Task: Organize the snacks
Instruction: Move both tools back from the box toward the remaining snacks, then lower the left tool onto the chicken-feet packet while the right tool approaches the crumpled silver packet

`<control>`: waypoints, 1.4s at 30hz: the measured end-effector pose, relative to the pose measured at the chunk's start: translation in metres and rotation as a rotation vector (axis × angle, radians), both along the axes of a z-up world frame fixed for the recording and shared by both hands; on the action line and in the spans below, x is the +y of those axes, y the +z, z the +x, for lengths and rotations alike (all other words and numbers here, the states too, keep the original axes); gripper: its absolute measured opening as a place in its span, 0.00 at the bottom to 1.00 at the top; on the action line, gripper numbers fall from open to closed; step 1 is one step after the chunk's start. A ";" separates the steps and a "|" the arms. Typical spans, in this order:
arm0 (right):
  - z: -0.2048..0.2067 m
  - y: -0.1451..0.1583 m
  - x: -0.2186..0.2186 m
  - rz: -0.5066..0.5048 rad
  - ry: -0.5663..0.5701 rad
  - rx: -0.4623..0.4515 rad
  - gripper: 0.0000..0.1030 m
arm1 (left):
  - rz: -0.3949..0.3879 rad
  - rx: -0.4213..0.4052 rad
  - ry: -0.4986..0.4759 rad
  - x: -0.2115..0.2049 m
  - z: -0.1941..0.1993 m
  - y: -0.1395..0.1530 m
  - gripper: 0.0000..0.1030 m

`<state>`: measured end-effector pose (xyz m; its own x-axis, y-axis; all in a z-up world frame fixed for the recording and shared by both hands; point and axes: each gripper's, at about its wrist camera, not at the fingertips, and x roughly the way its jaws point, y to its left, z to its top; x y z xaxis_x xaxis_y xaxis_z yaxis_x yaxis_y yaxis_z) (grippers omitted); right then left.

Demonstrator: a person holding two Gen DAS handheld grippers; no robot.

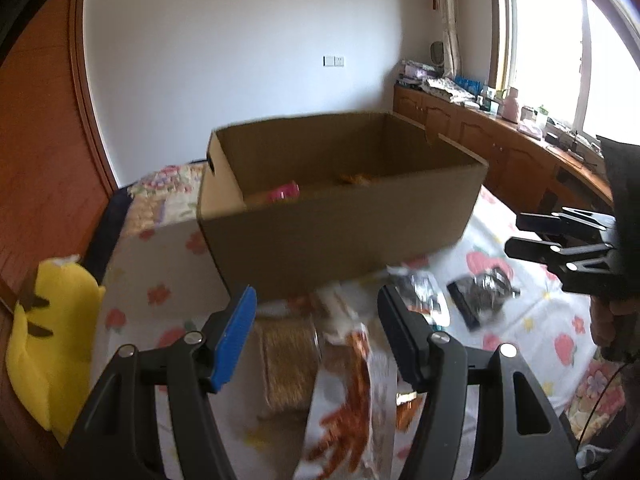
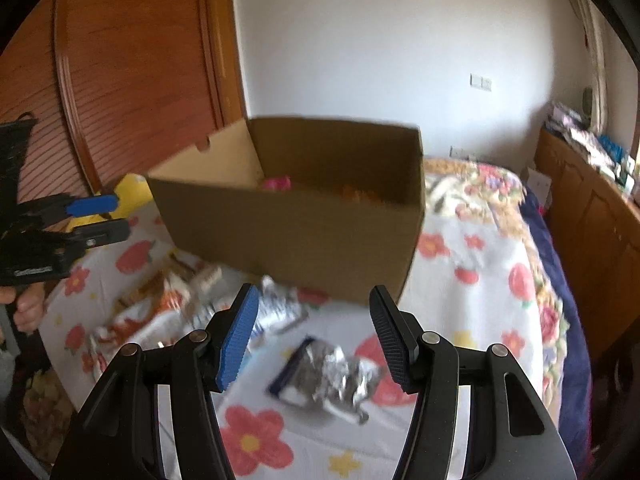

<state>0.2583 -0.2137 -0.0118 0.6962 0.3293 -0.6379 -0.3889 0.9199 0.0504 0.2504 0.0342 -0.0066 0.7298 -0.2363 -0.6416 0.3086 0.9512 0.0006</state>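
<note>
An open cardboard box (image 1: pixel 340 208) (image 2: pixel 296 220) stands on the flowered bed with a pink packet (image 1: pixel 285 192) (image 2: pixel 277 182) and something orange inside. Loose snack packets lie in front of it. A white and orange bag (image 1: pixel 352 384) (image 2: pixel 148 300) lies under my left gripper (image 1: pixel 316 300), which is open and empty above it. A silver and dark packet (image 2: pixel 332 376) (image 1: pixel 482 290) lies below my right gripper (image 2: pixel 312 300), also open and empty. Another silvery packet (image 1: pixel 420 296) (image 2: pixel 276 304) sits between them. A clear pack of brown biscuits (image 1: pixel 290 360) lies left of the white bag.
A yellow plush cushion (image 1: pixel 48 344) lies at the bed's left edge beside a wooden wardrobe (image 2: pixel 132 64). A wooden cabinet (image 1: pixel 500 140) crowded with small items runs under the window on the right. A hand (image 2: pixel 28 304) holds the left gripper.
</note>
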 end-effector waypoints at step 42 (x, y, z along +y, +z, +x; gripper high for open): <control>0.001 -0.073 0.013 -0.181 0.129 0.158 0.61 | -0.039 0.074 0.024 -0.005 -0.048 -0.067 0.61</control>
<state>0.2590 -0.2011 -0.0845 0.5432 0.2799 -0.7916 -0.5040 0.8628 -0.0407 0.2026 0.0291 -0.0732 0.6866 -0.2453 -0.6843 0.2836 0.9571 -0.0585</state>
